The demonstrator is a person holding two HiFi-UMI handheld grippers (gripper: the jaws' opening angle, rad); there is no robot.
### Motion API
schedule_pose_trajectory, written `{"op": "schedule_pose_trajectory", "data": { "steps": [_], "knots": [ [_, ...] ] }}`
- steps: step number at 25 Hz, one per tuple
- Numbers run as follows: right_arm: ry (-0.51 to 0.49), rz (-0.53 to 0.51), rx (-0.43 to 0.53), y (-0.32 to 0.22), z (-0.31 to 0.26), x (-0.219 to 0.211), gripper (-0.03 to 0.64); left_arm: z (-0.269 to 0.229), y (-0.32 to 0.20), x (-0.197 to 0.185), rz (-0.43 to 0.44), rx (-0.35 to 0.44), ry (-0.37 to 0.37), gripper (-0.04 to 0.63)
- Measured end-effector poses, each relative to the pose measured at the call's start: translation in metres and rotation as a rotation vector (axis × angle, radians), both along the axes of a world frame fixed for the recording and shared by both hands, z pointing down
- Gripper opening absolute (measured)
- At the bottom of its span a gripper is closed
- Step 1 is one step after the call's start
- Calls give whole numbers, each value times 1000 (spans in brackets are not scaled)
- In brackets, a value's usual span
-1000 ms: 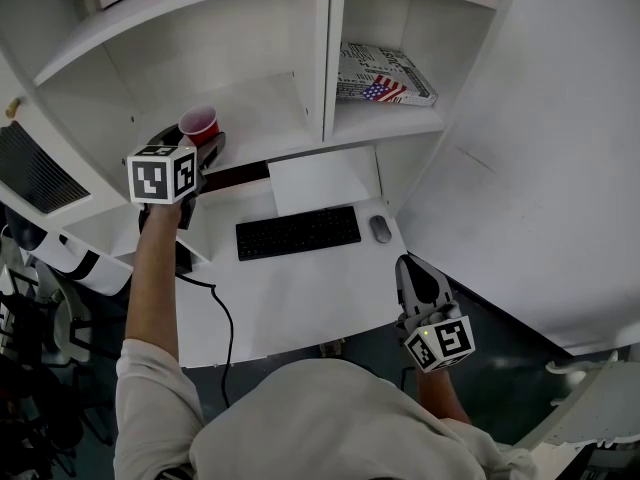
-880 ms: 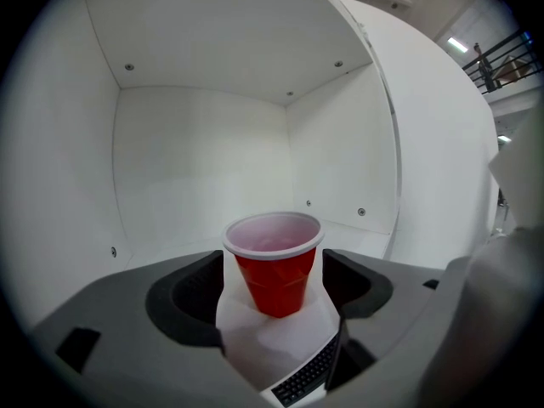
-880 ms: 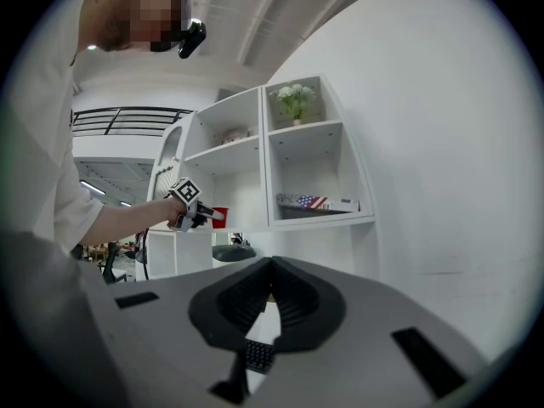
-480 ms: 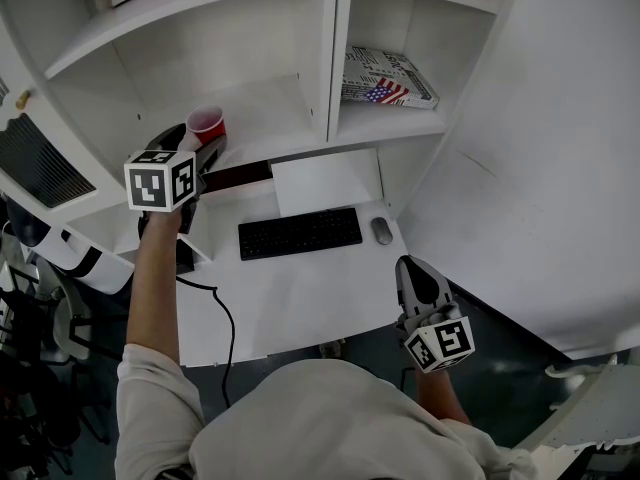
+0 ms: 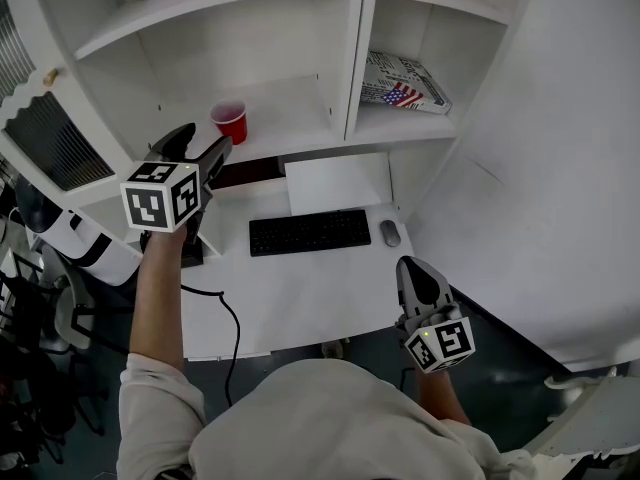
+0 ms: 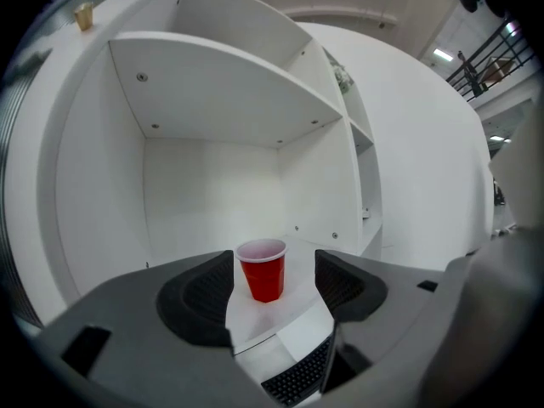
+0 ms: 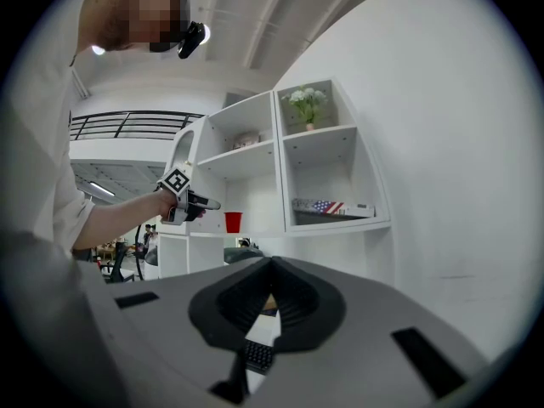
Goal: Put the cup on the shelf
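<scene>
The red cup stands upright on the white shelf in the left compartment. In the left gripper view the cup sits just beyond the jaws, apart from both pads. My left gripper is open and empty in front of the shelf's edge; its jaws have just been closing a little with nothing between them. My right gripper hangs low by the desk's front right corner, shut and empty. From the right gripper view I see the cup and the left gripper far off.
On the desk lie a black keyboard, a mouse and a white sheet. A flag-printed box lies in the right compartment. A vertical divider separates the compartments. A black cable runs off the desk's left.
The left gripper has drawn back from the cup and risen slightly, leaving the cup standing on the shelf. The right gripper has kept its place.
</scene>
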State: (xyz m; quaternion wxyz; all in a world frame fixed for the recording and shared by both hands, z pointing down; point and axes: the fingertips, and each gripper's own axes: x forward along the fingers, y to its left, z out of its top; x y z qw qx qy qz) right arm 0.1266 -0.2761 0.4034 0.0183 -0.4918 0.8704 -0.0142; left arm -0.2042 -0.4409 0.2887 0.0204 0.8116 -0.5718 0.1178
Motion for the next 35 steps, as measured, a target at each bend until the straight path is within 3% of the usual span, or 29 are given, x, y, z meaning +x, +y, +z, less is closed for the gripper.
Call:
{"op": "schedule_pose_trajectory", "data": {
  "steps": [21, 35],
  "knots": [
    [18, -96, 44, 27, -21, -49, 3, -37, 124, -3, 17, 158, 41, 188],
    [27, -147, 63, 45, -31, -69, 3, -3, 186, -14, -26, 146, 78, 94]
  ]
}}
